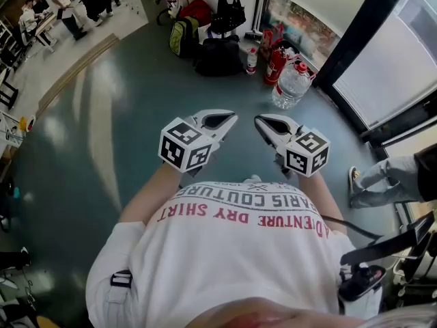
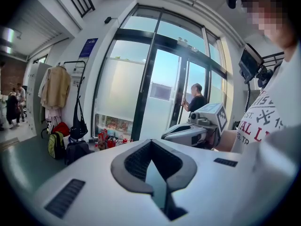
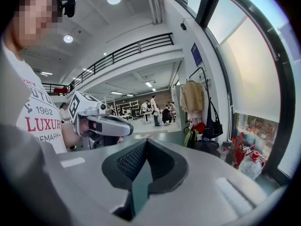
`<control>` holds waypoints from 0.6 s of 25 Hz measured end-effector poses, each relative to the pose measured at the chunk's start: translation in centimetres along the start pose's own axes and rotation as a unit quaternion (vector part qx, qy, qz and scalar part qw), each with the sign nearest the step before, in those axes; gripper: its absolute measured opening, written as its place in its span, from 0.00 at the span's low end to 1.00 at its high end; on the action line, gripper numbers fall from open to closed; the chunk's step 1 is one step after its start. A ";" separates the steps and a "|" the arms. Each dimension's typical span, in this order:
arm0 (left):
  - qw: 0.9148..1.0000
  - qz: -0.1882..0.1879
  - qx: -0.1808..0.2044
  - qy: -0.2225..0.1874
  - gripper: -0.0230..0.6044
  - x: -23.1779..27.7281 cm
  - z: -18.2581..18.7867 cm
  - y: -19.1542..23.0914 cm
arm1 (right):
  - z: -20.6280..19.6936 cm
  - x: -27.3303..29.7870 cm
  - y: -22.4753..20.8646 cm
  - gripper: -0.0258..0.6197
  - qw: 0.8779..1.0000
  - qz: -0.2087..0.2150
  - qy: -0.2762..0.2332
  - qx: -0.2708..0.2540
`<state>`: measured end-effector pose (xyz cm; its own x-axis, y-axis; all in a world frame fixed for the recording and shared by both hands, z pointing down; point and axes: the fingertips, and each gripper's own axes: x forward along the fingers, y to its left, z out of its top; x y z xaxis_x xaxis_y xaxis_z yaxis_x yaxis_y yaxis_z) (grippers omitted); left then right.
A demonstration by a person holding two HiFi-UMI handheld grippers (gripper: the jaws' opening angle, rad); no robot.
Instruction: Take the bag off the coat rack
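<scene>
Looking down, the head view has the left gripper [image 1: 231, 117] and the right gripper [image 1: 259, 120] side by side, near but apart, over a grey-green floor [image 1: 102, 156] and in front of a white shirt [image 1: 239, 244]. Each gripper's own view shows its fingers pressed together with nothing between them.

The bag [image 1: 229, 9], black with long handles, hangs at the floor's far edge, well apart from both grippers. A green backpack [image 1: 183, 36] sits below it to the left, with red extinguishers [image 1: 273, 63] and a water bottle [image 1: 292, 84] to the right. The head view cuts off what the bag hangs from. The gripper views show that it is a coat rack [image 2: 75, 72], with a beige coat [image 2: 55, 86] on it left of the bag.

Only the left gripper view shows a person [image 2: 194, 98] at the glass door [image 2: 162, 98]. Only the right gripper view shows a railed balcony [image 3: 127, 51] above the hall.
</scene>
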<state>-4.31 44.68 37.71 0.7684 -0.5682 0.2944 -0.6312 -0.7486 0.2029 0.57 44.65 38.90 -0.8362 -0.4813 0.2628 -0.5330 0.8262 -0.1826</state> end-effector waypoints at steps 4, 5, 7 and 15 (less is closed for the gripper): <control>1.000 -0.007 -0.002 0.001 0.04 0.7 0.5 0.2 | 0.5 0.0 -0.9 0.04 1.000 -0.005 0.002 0.005; 1.000 -0.008 -0.003 0.002 0.04 0.8 0.5 0.3 | 0.6 0.1 -1.0 0.04 1.000 -0.006 0.003 0.006; 1.000 -0.009 -0.005 0.003 0.04 0.7 0.5 0.5 | 0.6 0.2 -1.0 0.04 1.000 -0.008 0.005 0.008; 1.000 -0.004 -0.008 -0.012 0.04 -0.8 1.3 2.0 | 1.1 1.3 -0.5 0.04 1.000 -0.015 0.012 0.003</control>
<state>-6.03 43.15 36.65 0.7760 -0.5701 0.2697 -0.6260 -0.7483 0.2194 -0.40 43.27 38.25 -0.8166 -0.4984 0.2911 -0.5585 0.8097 -0.1804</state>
